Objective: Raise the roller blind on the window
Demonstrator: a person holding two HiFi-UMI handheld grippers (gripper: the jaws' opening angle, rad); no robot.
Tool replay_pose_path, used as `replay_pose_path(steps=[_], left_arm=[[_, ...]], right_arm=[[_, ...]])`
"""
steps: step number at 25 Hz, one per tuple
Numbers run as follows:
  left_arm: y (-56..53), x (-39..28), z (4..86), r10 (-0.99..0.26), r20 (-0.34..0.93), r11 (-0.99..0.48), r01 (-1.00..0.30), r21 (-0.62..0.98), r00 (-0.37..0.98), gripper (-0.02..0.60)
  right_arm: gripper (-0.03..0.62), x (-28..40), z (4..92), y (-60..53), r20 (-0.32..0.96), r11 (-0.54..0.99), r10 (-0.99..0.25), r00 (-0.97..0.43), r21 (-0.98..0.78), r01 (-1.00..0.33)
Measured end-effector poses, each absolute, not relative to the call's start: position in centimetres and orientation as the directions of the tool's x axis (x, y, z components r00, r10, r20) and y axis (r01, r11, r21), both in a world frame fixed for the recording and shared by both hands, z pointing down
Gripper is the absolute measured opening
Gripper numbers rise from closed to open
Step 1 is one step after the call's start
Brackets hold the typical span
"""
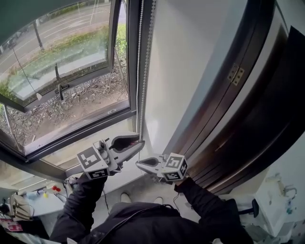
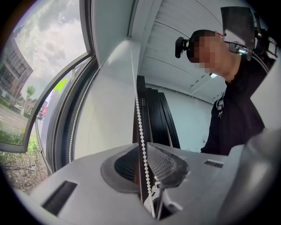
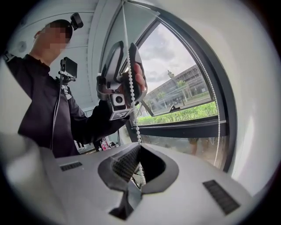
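A white bead chain [image 1: 141, 71] hangs in two strands beside the window frame. My left gripper [image 1: 138, 142] is the higher one. The near strand of the bead chain [image 2: 139, 118] runs through the narrow gap between its jaws, and the left gripper [image 2: 142, 146] stands open, its pads not pressing. Just below it, my right gripper [image 1: 139, 164] is shut on the same strand. In the right gripper view the bead chain [image 3: 130, 88] drops into the closed jaws of the right gripper [image 3: 139, 147]. A dark band at the pane's top left looks like the blind's edge [image 1: 33, 14].
The dark window frame [image 1: 131, 57] and a white wall [image 1: 186, 62] flank the chain. Dark wooden panels with a hinge [image 1: 235, 74] stand to the right. A cluttered desk [image 1: 28, 200] is at the lower left. The chain's far strand [image 2: 74, 127] hangs by the glass.
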State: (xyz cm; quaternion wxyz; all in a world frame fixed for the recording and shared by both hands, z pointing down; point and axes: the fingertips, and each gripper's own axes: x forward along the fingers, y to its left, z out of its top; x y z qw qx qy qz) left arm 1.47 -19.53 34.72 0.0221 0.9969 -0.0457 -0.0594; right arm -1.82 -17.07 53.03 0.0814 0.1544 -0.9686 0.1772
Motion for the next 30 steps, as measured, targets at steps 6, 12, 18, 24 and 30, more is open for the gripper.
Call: replay_pose_path(steps=[6, 12, 18, 24, 30], left_arm=[[-19.3, 1.4, 34.5, -0.084, -0.112, -0.995, -0.077, 0.063, 0.990, 0.014], [-19.3, 1.3, 35.0, -0.099, -0.091, -0.994, -0.095, 0.056, 0.991, 0.011], [-19.7, 0.7, 37.2, -0.124, -0.080, -0.990, -0.118, 0.076, 0.989, 0.009], [-20.5, 0.5, 42.0, -0.142, -0.025, -0.983, -0.138, 0.125, 0.990, 0.009], [-20.3, 1.2, 47.0, -0.130, 0.016, -0.975, -0.131, 0.180, 0.991, 0.009]], right_arm=[[0.009, -1.9, 53.0, -16.9, 0.209, 0.890, -0.267, -0.941, -0.320, -0.324], [0.009, -2.7, 53.0, -16.3, 0.208, 0.892, -0.228, -0.951, -0.348, -0.290], [0.202, -3.6, 52.4, -14.3, 0.190, 0.922, -0.100, -0.977, -0.351, -0.163], [0.290, -0.7, 44.7, -17.5, 0.037, 0.937, -0.204, -0.978, -0.280, -0.207], [0.307, 1.0, 39.5, -19.3, -0.043, 0.943, -0.288, -0.957, -0.187, -0.276]])
